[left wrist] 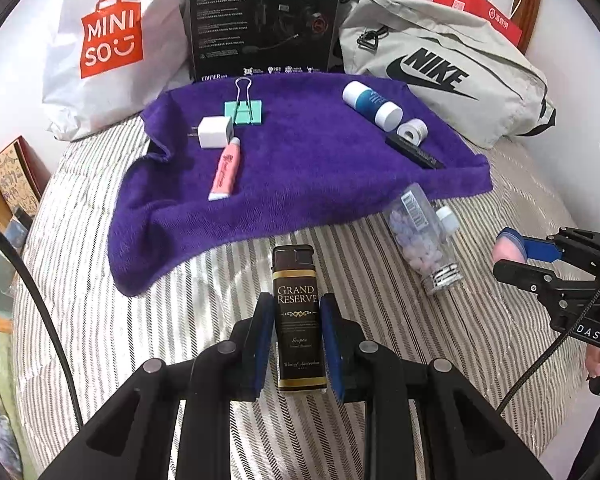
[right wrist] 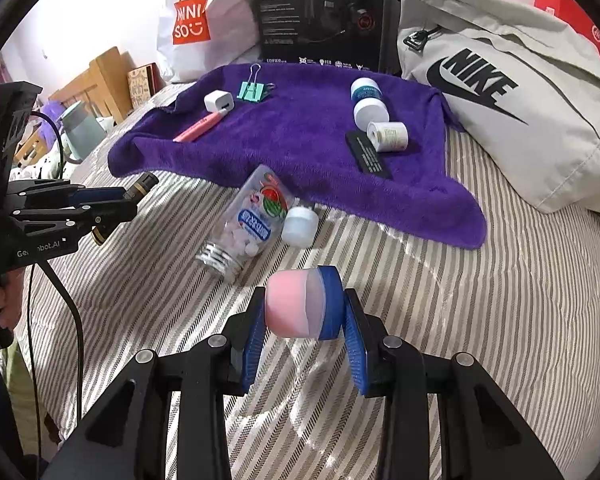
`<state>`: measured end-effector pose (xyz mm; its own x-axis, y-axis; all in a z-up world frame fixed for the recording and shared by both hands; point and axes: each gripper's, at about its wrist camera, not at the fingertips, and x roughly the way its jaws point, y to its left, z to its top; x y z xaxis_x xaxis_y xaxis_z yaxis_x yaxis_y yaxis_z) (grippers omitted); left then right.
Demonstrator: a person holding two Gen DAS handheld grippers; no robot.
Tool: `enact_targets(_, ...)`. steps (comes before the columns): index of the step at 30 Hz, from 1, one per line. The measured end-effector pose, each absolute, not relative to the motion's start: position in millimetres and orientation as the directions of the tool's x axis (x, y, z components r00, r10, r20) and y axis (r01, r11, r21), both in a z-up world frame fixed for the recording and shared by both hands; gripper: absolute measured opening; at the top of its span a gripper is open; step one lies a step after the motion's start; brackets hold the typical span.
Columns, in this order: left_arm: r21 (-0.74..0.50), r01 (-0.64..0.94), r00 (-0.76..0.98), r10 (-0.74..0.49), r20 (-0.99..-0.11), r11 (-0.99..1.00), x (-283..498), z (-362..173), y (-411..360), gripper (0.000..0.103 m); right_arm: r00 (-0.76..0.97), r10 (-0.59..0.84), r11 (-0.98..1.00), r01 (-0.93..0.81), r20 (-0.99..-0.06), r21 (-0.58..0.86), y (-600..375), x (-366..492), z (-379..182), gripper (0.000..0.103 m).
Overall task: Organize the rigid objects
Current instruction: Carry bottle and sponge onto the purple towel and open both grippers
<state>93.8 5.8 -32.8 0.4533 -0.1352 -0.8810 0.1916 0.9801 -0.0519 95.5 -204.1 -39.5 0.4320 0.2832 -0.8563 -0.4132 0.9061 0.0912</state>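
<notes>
Left gripper (left wrist: 296, 316) clamped on dark Grand Reserve lighter (left wrist: 298, 320), held over striped bedcover (left wrist: 140, 320). Right gripper (right wrist: 304, 312) squeezing pink jar with blue lid (right wrist: 304, 304) — also above bedcover. Next, clear candy bottle (right wrist: 248, 220) lying on side, small white cap (right wrist: 300, 226) touching it. Further back, purple towel (left wrist: 300, 168) — pink tube (left wrist: 226, 170), white charger (left wrist: 215, 132), green binder clip (left wrist: 244, 110), blue-white bottle (left wrist: 372, 103), tape roll (left wrist: 412, 131), black comb (left wrist: 414, 153) on it.

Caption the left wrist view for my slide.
Left gripper clamps a Grand Reserve lighter over the striped bedcover, facing a purple towel.
</notes>
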Motion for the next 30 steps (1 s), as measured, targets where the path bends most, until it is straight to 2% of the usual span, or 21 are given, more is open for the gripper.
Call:
enact_targets(19, -0.046, 0.181, 0.463, -0.127, -0.877, 0.982, 118.7, -15.2, 13.9, 0.023, 0.414, 0.34, 0.882, -0.451, -0.845, 0.134, -191.5, 127.0, -19.0, 0.036)
enact_targets(30, -0.047, 0.194, 0.476, -0.136, -0.869, 0.98, 167.1, -6.8, 13.9, 0.023, 0.419, 0.34, 0.885, -0.446, -0.842, 0.136, -186.0, 175.2, -7.9, 0.036)
